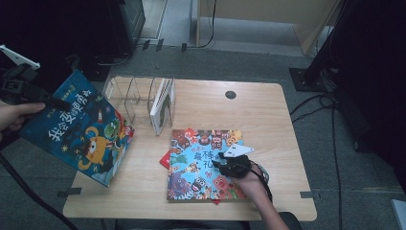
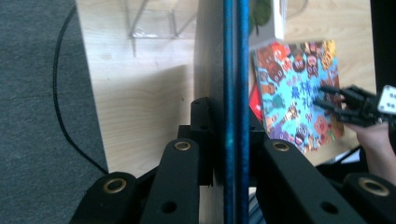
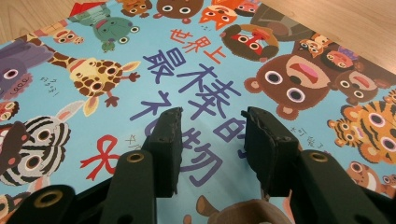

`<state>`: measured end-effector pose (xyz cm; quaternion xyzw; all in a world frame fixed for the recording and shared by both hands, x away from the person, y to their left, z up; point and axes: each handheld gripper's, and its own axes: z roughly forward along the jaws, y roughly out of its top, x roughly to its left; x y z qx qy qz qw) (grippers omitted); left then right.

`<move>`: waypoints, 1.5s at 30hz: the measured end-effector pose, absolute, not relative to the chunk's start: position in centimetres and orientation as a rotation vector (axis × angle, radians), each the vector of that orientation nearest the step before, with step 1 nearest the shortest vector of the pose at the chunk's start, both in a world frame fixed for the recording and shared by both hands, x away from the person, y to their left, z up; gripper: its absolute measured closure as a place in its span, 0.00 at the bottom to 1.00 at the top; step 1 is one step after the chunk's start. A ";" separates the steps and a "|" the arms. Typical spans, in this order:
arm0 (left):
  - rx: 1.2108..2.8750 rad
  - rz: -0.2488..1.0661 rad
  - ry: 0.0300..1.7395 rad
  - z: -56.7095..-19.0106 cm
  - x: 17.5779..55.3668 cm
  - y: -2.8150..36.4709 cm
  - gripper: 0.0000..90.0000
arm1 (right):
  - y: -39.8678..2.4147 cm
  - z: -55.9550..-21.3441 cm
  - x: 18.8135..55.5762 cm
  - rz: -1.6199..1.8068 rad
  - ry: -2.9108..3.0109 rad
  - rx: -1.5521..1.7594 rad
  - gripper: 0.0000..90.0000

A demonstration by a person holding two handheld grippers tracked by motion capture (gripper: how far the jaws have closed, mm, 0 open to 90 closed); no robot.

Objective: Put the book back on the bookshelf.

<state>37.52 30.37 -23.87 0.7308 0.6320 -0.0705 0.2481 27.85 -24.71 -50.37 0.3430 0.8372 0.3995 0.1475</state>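
Two picture books, one lifted and one flat on the table.

Low in the frame's right half, the right gripper point(image 1: 225, 160) rests over the light-blue animal book point(image 1: 191, 165), its jaws parted with nothing between them (the cover lies just beneath, atop a red book point(image 1: 165, 159)). At the left edge, the left gripper point(image 1: 50, 101) is clamped on the dark-blue book point(image 1: 81, 129), held tilted off the table's point(image 1: 268, 110) left side. Farther up, a clear rack point(image 1: 129, 98) holds a white-edged book point(image 1: 160, 103) upright.
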 end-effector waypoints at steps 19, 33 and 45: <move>1.895 -0.122 1.815 -23.4 41.7 31.8 0.91 | -24.7 -50.4 27.9 1.151 2.404 0.992 0.64; 1.852 -0.121 1.809 -24.5 46.3 31.2 0.91 | -24.6 -50.4 28.0 1.148 2.401 0.993 0.64; 1.838 -0.118 1.778 -24.9 49.3 30.8 0.91 | -24.5 -50.4 27.8 1.141 2.385 1.008 0.64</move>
